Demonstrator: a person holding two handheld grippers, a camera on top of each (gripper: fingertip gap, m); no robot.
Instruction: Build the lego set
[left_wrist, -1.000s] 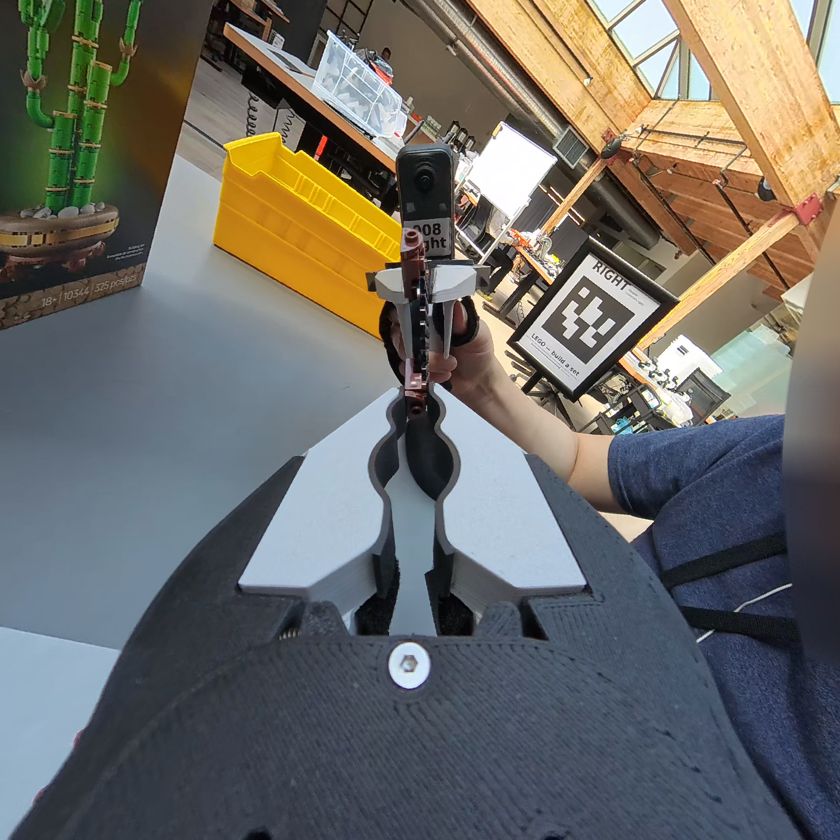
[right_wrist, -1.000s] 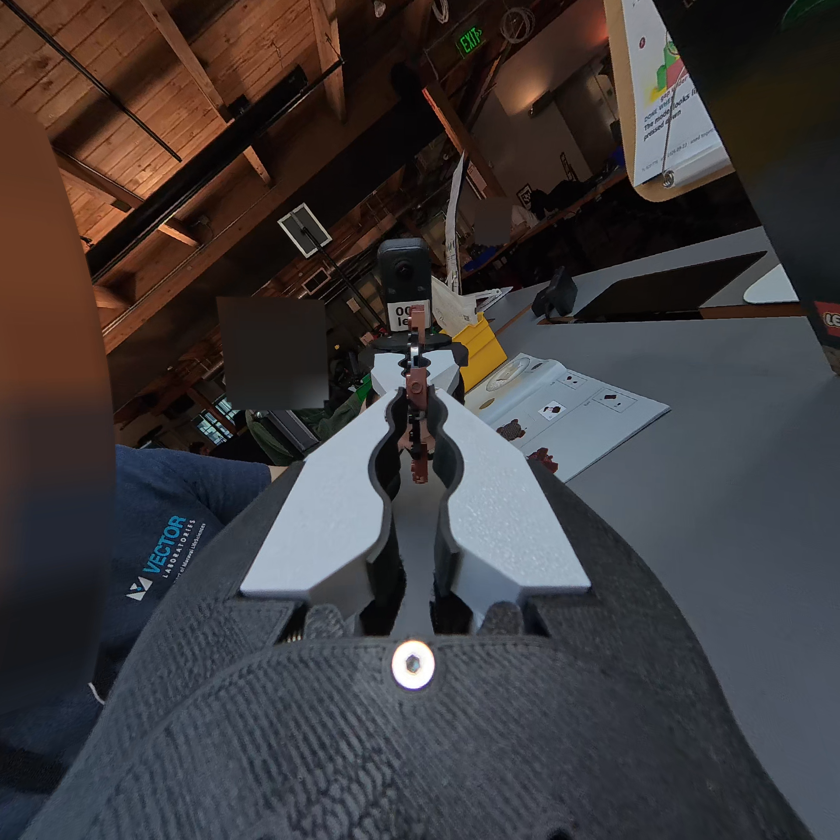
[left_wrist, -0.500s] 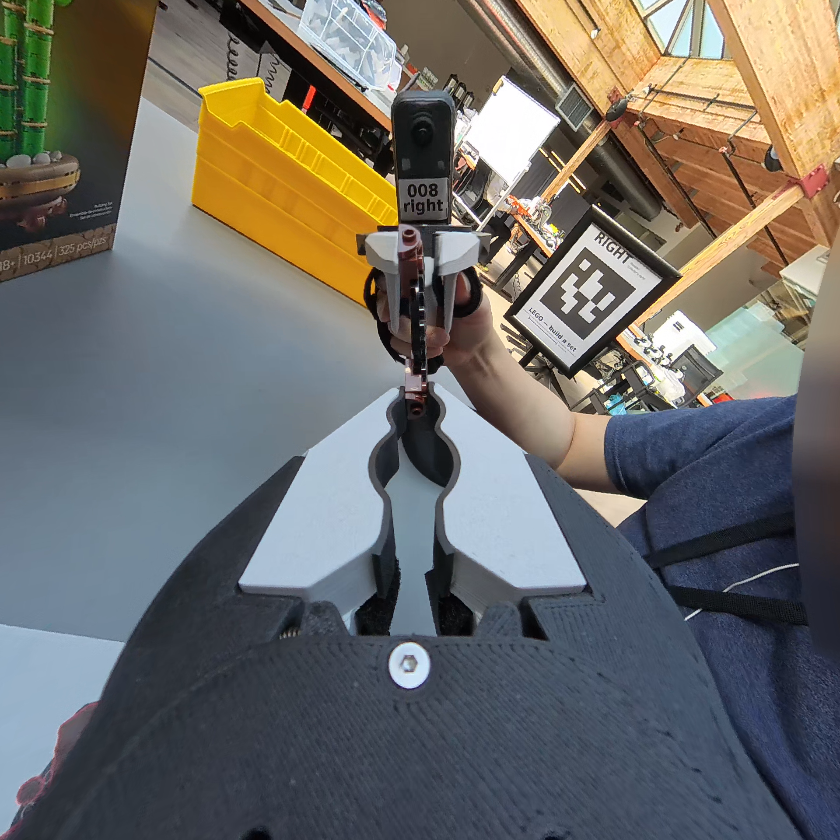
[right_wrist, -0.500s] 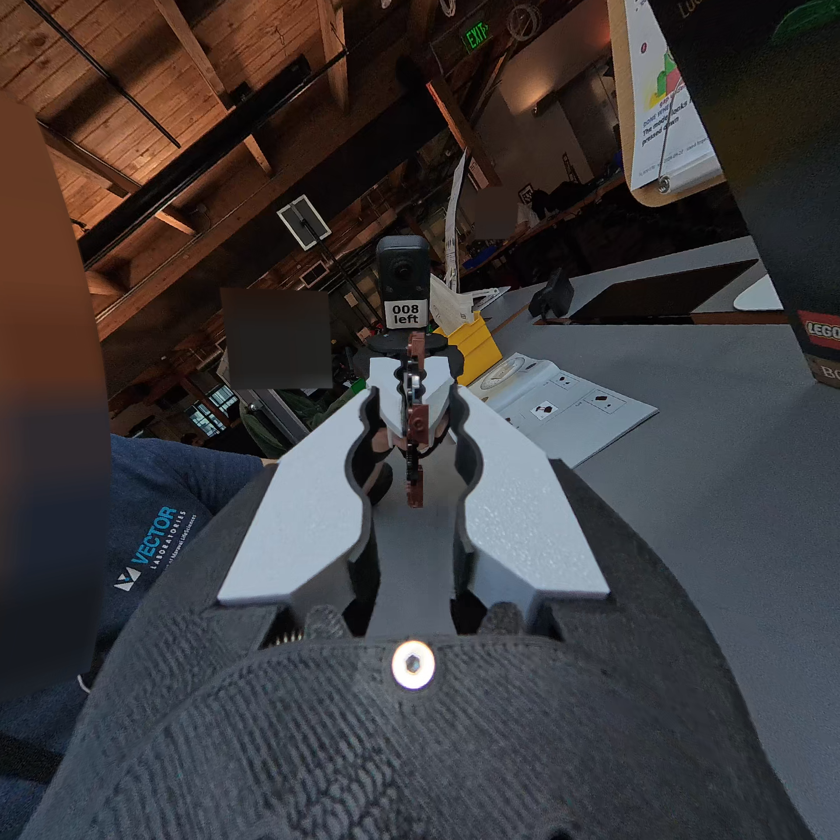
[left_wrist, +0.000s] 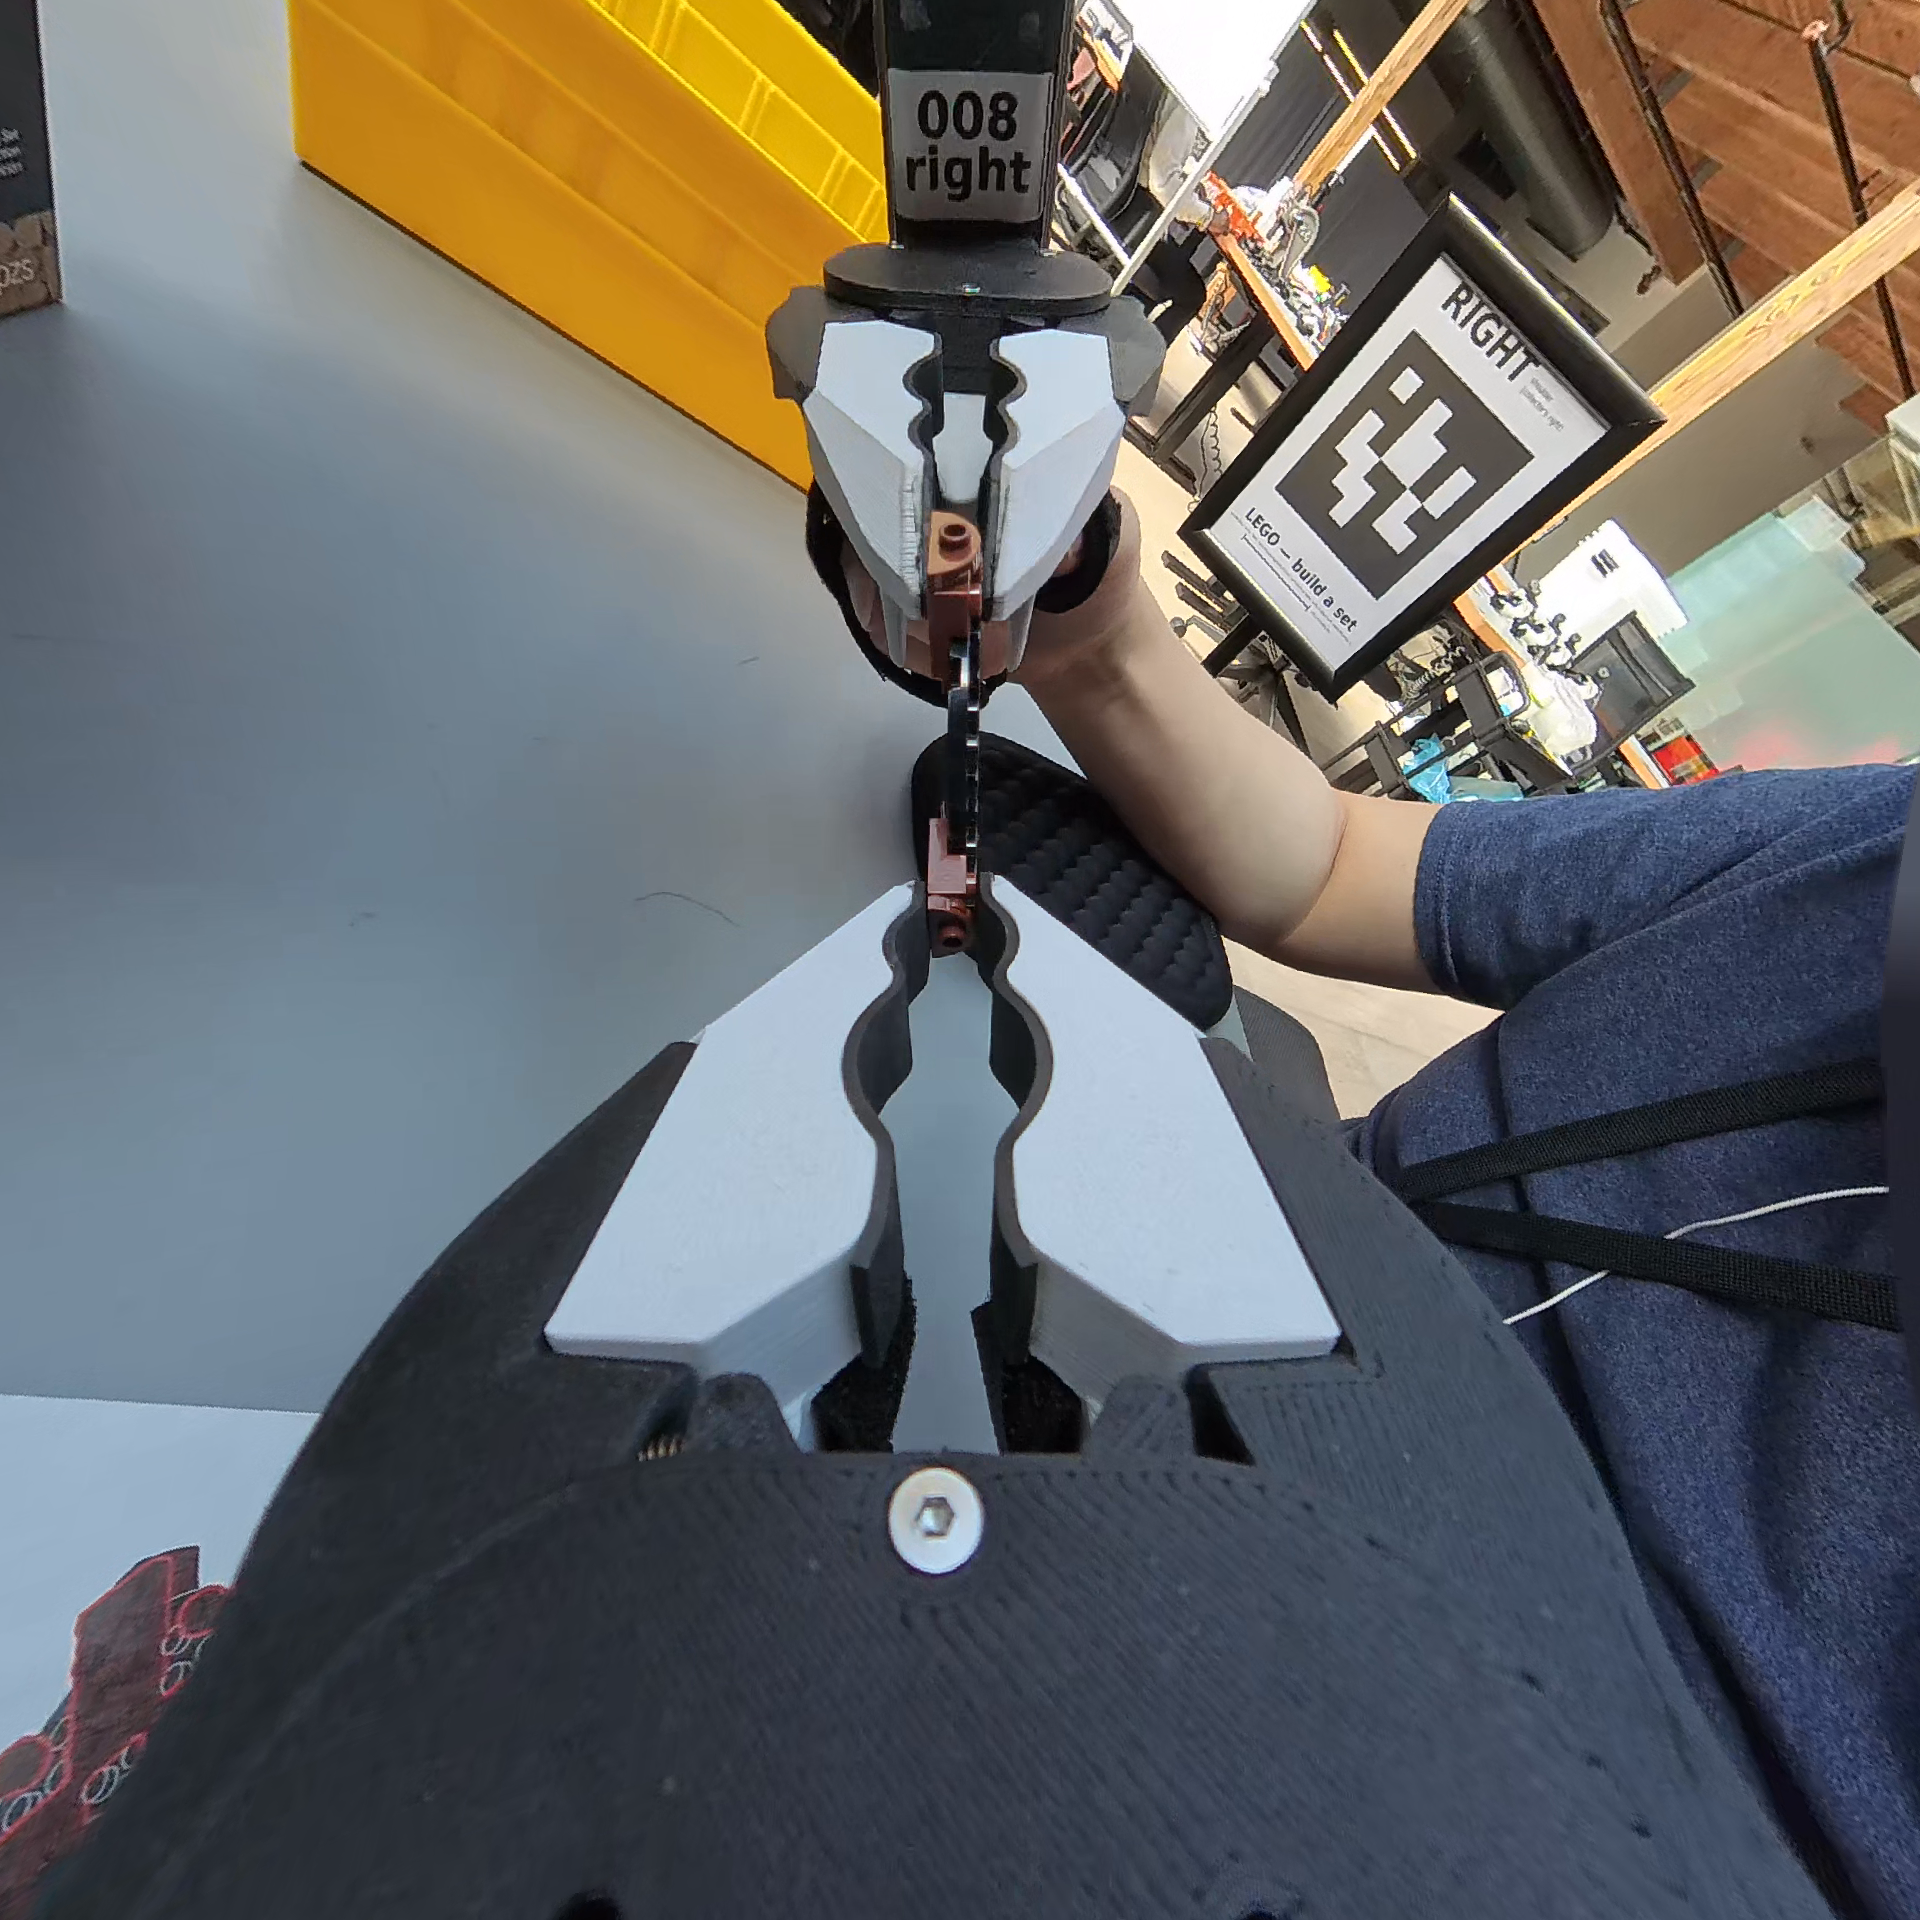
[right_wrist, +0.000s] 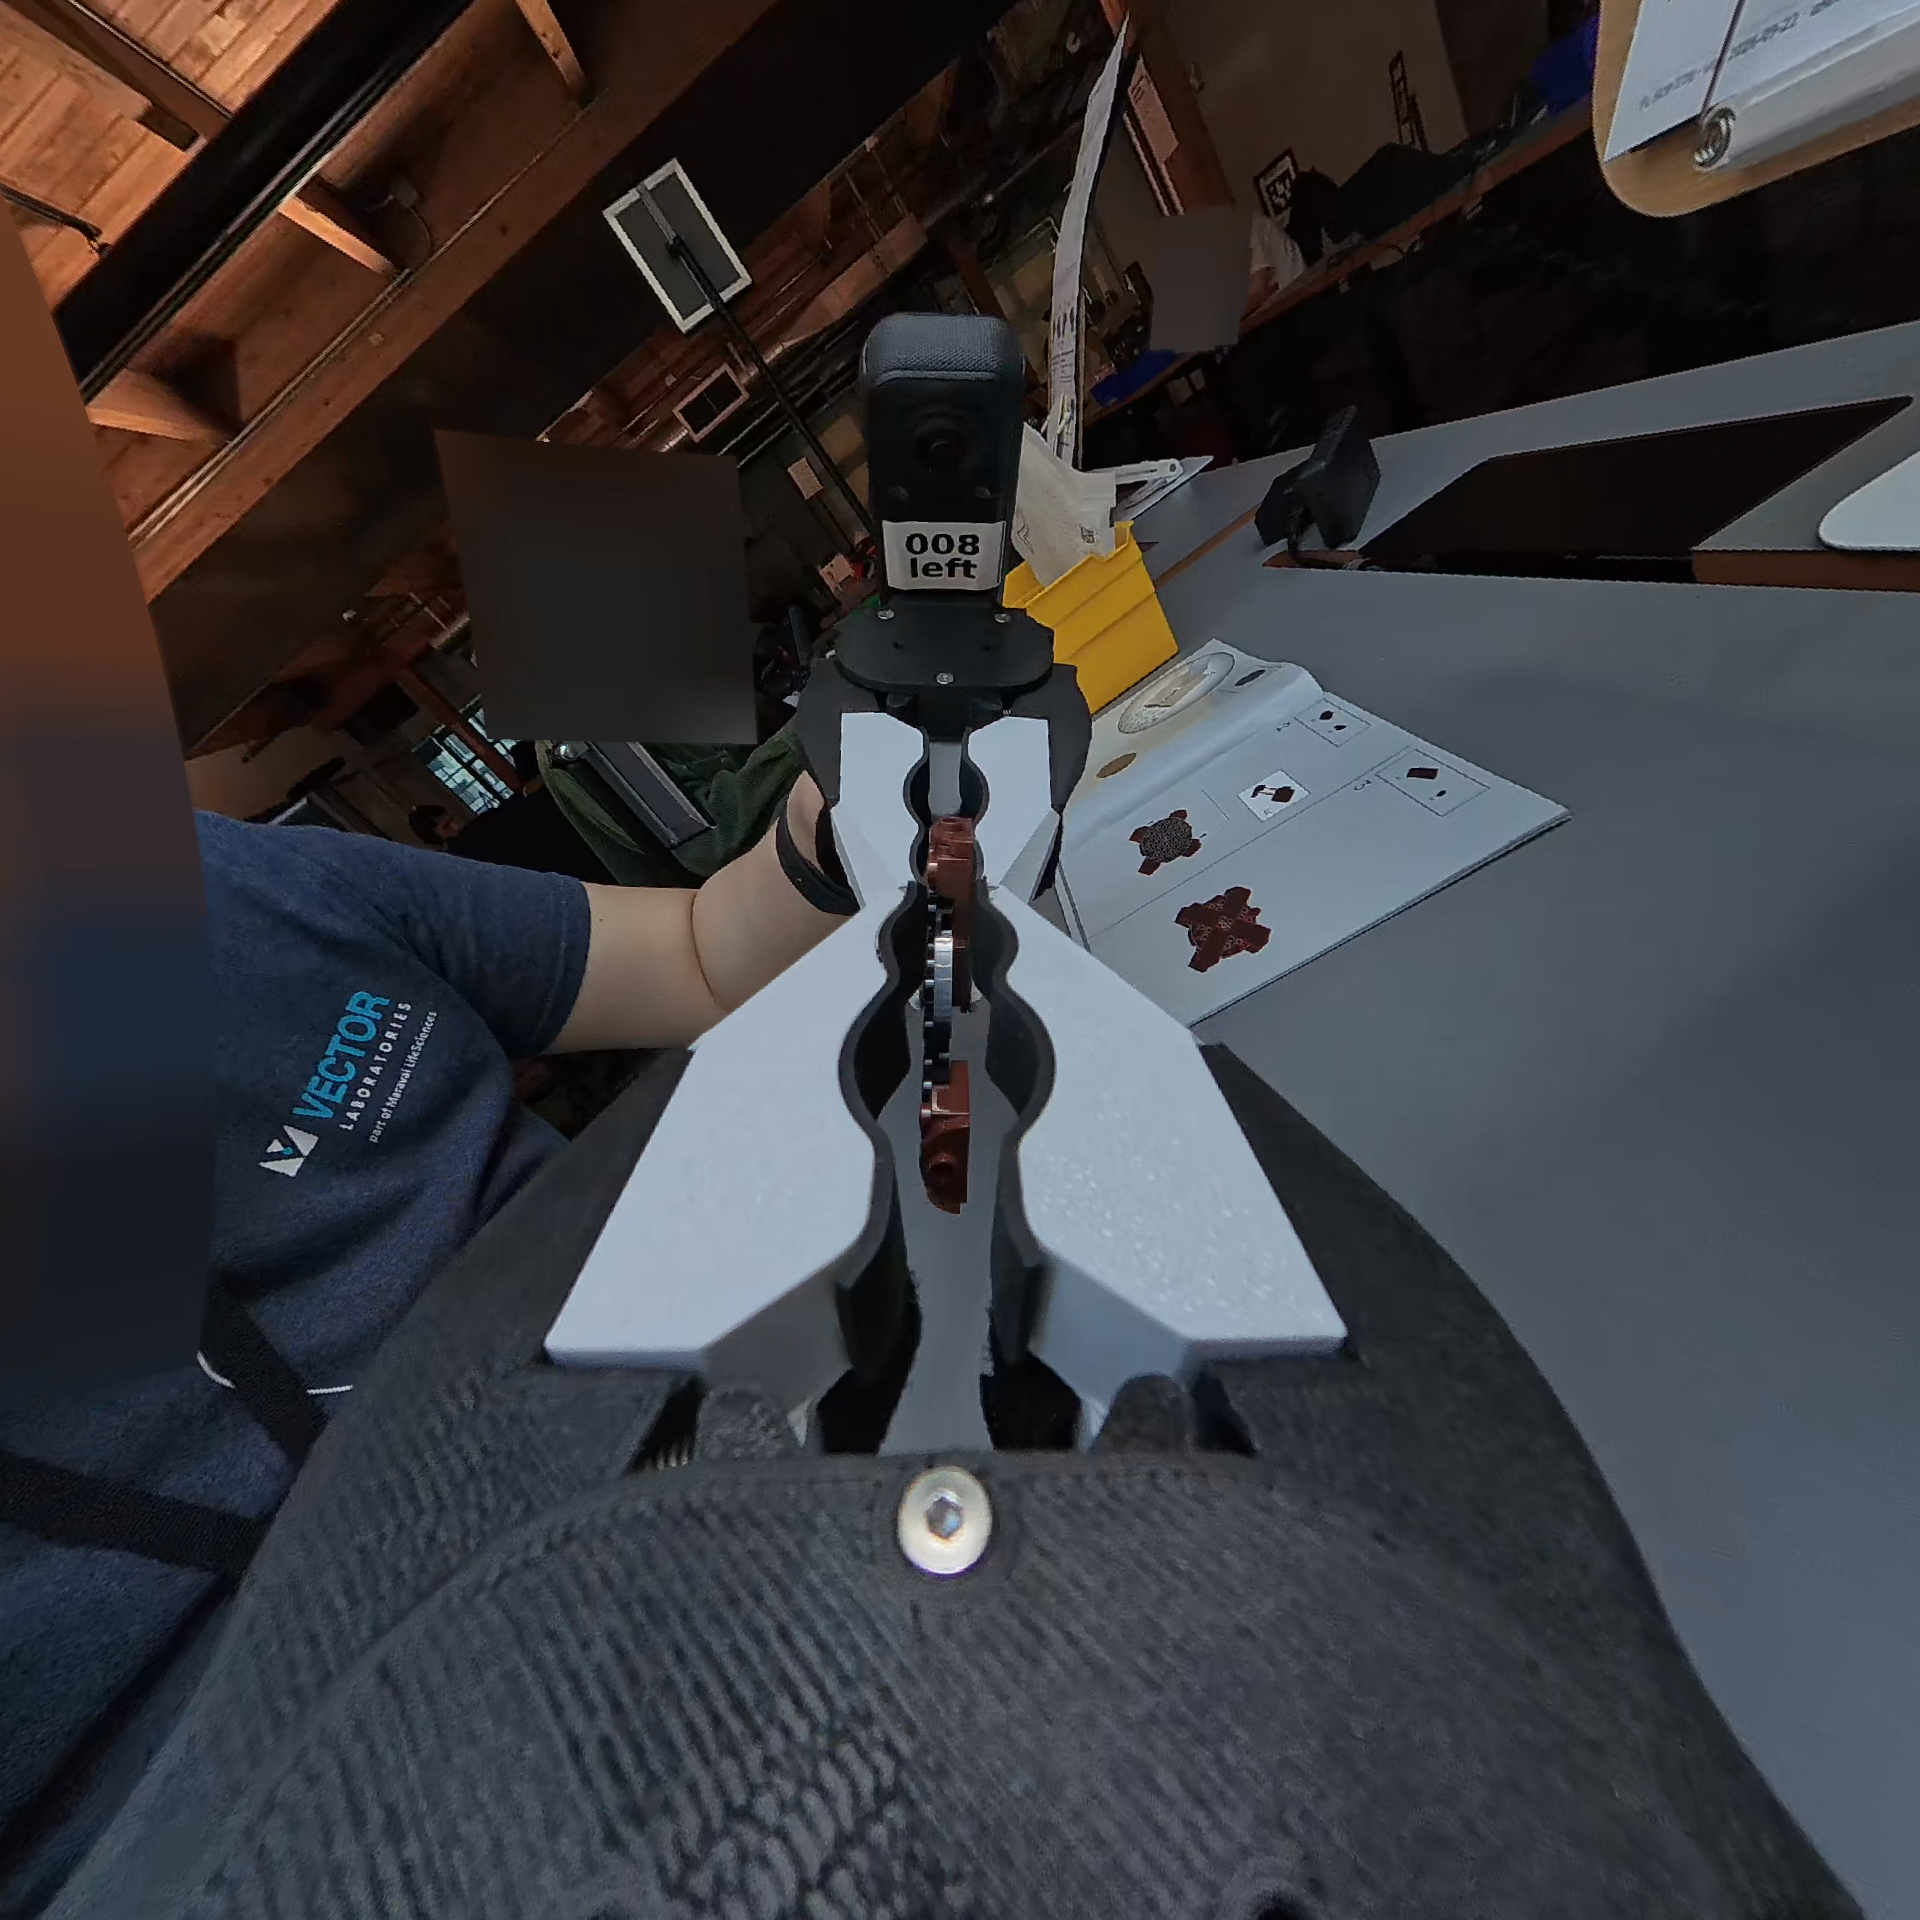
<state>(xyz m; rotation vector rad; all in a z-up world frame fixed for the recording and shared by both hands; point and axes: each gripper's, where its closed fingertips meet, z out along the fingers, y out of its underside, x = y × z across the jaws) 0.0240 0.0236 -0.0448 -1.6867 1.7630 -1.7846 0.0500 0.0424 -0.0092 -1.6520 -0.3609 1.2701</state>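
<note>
A small Lego assembly (left_wrist: 964, 717), a black toothed round plate seen edge-on with brown pieces at both ends, is held in the air between my two grippers. My left gripper (left_wrist: 951, 914) is shut on its near brown end. My right gripper (left_wrist: 951, 603) faces it and grips the far brown end. In the right wrist view, the assembly (right_wrist: 943, 1122) lies deep between the fingers of my right gripper (right_wrist: 948, 904), which is shut on it. The left gripper (right_wrist: 951, 831) holds the far end there.
The grey table (left_wrist: 312, 727) lies below. A yellow bin (left_wrist: 582, 177) stands at its far side, with a framed sign (left_wrist: 1423, 468) beyond. An open instruction booklet (right_wrist: 1278, 831) lies on the table. The person's arm (left_wrist: 1195, 790) reaches in from the right. The left gripper's tips are roughly 5 cm from the right gripper's.
My right gripper opened half a second ago, slid further over the assembly and has shut on it again. The two grippers are now closer together.
</note>
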